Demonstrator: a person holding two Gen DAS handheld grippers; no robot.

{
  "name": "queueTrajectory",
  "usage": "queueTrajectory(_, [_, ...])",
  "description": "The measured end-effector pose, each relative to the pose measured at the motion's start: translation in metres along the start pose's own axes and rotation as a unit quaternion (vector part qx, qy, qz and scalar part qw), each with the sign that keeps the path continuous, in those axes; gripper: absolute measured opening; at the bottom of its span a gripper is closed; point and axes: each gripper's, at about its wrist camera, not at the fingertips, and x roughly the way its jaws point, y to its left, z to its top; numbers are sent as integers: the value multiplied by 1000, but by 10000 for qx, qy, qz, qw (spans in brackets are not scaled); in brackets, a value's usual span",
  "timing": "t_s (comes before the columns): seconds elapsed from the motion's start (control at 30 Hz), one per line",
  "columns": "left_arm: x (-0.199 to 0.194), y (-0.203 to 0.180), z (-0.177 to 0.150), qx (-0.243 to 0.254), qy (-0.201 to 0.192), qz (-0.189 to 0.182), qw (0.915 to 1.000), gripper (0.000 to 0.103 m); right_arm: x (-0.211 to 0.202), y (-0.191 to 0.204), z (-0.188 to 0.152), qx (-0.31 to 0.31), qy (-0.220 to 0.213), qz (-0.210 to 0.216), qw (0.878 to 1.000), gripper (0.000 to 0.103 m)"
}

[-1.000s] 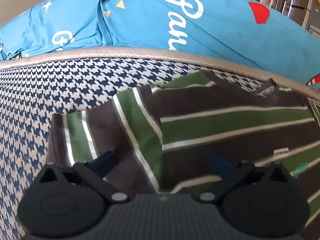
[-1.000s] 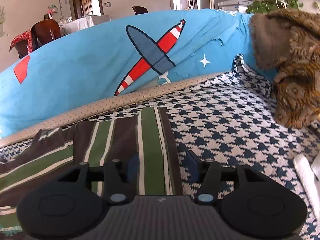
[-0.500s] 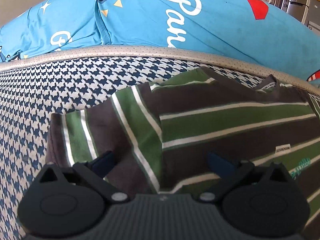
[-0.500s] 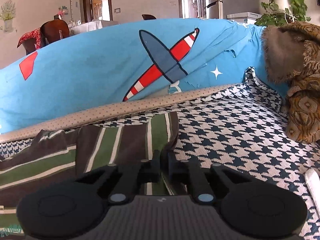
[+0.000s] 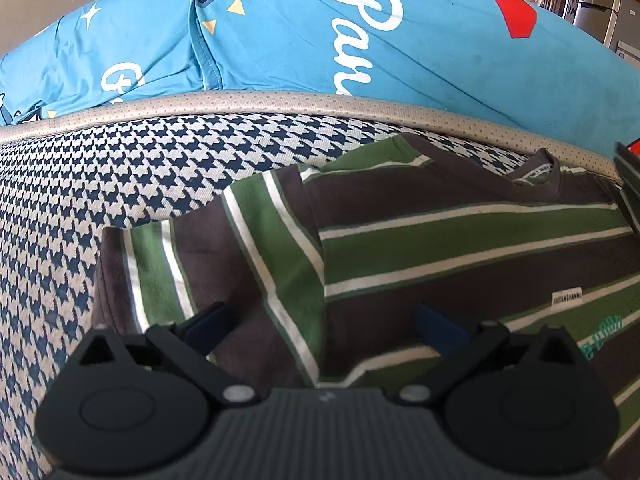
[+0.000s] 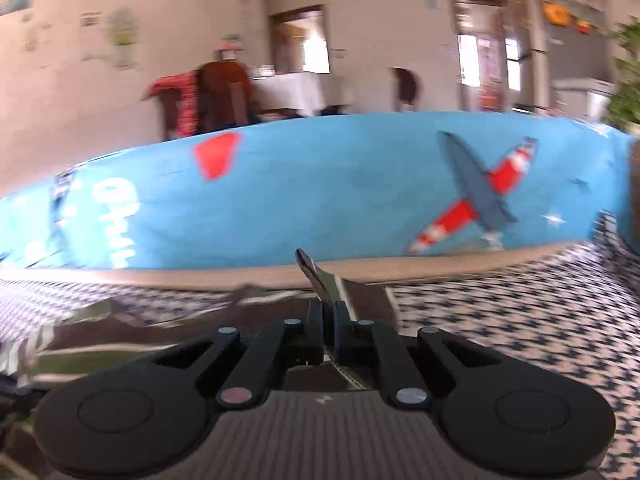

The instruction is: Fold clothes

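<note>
1. Cover: houndstooth cloth, stretched over a seat in front of a blue cushion; gives a broad, flat bed for folding.
2. Left sleeve: lies out sideways from the body, flat on the cover, cuff toward the left edge; not turned in over the chest.
3. Left gripper: hangs low over the join of that sleeve and the body, jaws spread wide with nothing between them; touches no cloth as far as the left wrist view shows. Sits, by my judgement, where a pinch at the sleeve or a steadying press on the body would be close at hand.
4. Shirt: green, brown and white stripes, spread face up across the cover, collar toward the cushion and a small white label on the chest. Lies open and mostly smooth, which suits turning the sides inward.
5. Right sleeve: stands up off the cover as a thin ridge of cloth, raised above the rest of the shirt.
6. Right gripper: jaws clamped on that ridge, fingers nearly together with only cloth between. Holds it clear of the cover, probably so it can swing in over the body without dragging. Blurred right wrist view; how far across, cannot tell.
</note>
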Motion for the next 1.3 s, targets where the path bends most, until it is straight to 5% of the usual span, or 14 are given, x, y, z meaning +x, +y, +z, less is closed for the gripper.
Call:
queueTrajectory(0.33, [-1,0,1,-48,-5,3,10000,103,4,70,-25,-665,691,1454,9847,9])
queueTrajectory(0.7, [-3,17,7,-389,-125,147,9991,103,1,21,-12,75,525,463,9975,18])
queueTrajectory(1.03, [4,24,3,-402,46,408,9983,103,12,24,-25,-46,1163,286,9928,23])
queueTrajectory(1.3, [2,27,1,-412,30,499,9979,103,13,31,-26,-122,1171,189,9929,28])
